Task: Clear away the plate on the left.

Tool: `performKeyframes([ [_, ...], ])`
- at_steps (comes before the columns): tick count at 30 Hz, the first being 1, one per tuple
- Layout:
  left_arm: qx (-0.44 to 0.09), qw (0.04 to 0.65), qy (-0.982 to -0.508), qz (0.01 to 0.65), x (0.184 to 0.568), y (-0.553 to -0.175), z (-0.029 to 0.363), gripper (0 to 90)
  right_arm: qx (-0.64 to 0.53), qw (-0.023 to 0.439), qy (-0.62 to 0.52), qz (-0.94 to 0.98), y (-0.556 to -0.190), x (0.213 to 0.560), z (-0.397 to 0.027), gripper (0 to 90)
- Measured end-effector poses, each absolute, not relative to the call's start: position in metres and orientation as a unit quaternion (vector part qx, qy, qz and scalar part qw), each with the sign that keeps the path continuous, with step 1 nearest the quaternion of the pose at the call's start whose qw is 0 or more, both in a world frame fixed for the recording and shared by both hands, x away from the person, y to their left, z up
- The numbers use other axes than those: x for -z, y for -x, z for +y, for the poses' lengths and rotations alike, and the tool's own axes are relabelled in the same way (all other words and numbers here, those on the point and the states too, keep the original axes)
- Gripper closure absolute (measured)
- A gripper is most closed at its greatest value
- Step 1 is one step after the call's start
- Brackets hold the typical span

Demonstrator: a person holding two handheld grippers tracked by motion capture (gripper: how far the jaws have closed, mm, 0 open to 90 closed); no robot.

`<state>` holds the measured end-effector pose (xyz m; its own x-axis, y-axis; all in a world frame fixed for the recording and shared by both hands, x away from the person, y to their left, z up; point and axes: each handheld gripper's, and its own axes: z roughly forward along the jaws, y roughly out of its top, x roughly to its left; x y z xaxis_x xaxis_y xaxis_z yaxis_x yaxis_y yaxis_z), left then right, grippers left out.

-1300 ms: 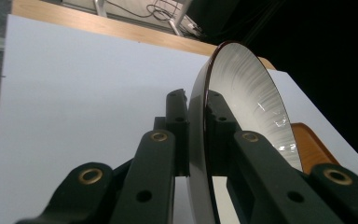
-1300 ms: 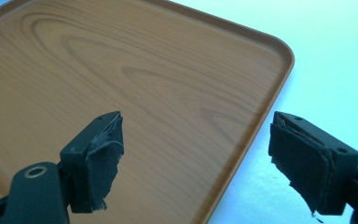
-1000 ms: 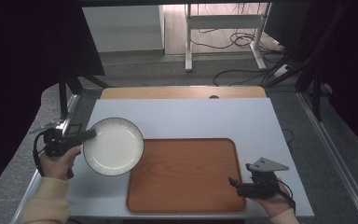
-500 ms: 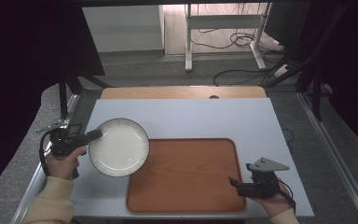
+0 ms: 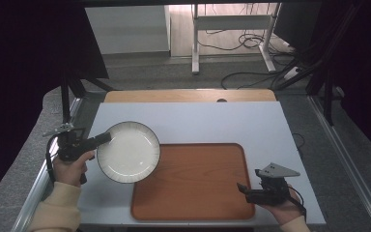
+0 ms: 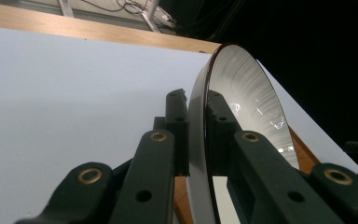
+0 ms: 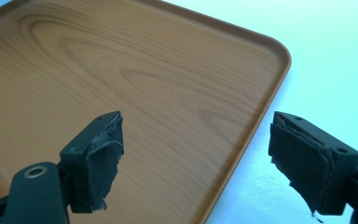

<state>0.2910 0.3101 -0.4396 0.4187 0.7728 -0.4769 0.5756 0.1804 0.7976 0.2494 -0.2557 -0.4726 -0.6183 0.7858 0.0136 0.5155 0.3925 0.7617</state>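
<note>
A white plate [image 5: 128, 152] with a dark ribbed rim hangs above the table, its right edge over the left end of a brown wooden tray [image 5: 193, 181]. My left gripper [image 5: 104, 138] is shut on the plate's left rim; in the left gripper view the plate [image 6: 247, 93] stands edge-on between the two black jaws, gripper [image 6: 196, 112]. My right gripper [image 5: 241, 187] rests at the tray's near right corner, open. In the right gripper view the gripper [image 7: 196, 154] straddles the tray's rim [image 7: 261, 112] with nothing pressed between its pads.
The tray lies on a pale blue-white table top [image 5: 222, 121] with a wooden strip [image 5: 188, 95] along the far edge. Beyond the table are a metal stand [image 5: 232, 29] and cables [image 5: 251, 72] on the floor.
My left gripper has carried the plate to the right, from the table's left part to where its edge overlaps the tray. The right gripper has stayed where it was.
</note>
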Motion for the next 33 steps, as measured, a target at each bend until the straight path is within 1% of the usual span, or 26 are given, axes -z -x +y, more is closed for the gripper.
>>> performKeyframes([
  [33,-0.081,0.561,-0.659,0.495,0.431,-0.300,0.265,82.4,-0.382,0.174,-0.400,0.815,-0.250,0.473,-0.256,18.3],
])
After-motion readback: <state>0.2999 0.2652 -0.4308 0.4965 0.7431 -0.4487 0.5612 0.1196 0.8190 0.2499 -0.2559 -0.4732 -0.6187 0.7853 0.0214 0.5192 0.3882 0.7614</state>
